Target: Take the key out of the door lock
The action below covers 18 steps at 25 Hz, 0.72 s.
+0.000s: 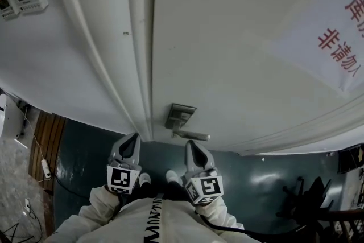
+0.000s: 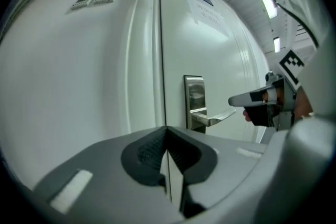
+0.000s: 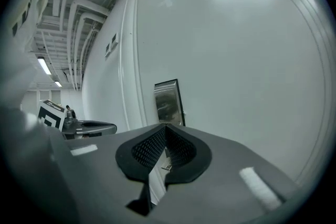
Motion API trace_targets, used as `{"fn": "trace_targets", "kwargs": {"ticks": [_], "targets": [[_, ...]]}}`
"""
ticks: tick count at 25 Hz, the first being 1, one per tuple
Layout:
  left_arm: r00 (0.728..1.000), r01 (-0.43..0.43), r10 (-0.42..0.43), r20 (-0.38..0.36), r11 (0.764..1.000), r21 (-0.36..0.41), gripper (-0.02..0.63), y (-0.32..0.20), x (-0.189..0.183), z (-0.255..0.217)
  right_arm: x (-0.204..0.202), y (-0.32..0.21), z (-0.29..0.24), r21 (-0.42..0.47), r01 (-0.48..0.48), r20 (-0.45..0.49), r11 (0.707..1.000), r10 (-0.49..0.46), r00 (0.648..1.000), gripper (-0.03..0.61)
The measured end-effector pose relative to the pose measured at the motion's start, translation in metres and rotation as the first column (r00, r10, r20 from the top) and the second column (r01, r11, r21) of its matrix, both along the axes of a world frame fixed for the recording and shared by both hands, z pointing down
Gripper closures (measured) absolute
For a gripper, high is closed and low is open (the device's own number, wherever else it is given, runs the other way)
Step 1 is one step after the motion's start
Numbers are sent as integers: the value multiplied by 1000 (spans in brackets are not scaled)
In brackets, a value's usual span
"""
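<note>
Hovering before the white door [image 1: 227, 37], near its lock plate [image 1: 181, 115] and lever handle [image 1: 193, 135]. Holding left gripper [image 2: 167, 131] and right gripper [image 3: 166, 127] with jaws pressed together.

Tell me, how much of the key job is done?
Done: nothing I can be sure of. No key shows on the lock plate, and the part below the lever handle is hidden. In hand: nothing. The left gripper and the right gripper are both shut, look empty, and sit short of the door. Left: find the key, grip it and pull it out.
</note>
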<state>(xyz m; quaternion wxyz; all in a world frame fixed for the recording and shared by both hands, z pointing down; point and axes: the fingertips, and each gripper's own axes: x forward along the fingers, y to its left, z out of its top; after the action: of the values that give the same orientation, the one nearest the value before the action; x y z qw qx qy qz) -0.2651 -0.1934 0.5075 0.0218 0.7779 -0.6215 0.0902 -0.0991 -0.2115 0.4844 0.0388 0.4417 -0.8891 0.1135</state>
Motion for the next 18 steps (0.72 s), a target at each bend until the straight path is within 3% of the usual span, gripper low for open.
{"fn": "trace_targets", "kwargs": {"ticks": [7,12,18], "targets": [[994,-113,113,-4,994,6,615,4,6,-5,-1,19,13,-57,-106,25,993,107,994,577],[988,-152,152,1,988,0,615,4,11,-3,-4,17,39,-151,-131,77,980,144,987,577],[986,-167,167,6,986,-17,615,5,11,1,-12,11,69,-314,-92,260,945,179,949,575]]}}
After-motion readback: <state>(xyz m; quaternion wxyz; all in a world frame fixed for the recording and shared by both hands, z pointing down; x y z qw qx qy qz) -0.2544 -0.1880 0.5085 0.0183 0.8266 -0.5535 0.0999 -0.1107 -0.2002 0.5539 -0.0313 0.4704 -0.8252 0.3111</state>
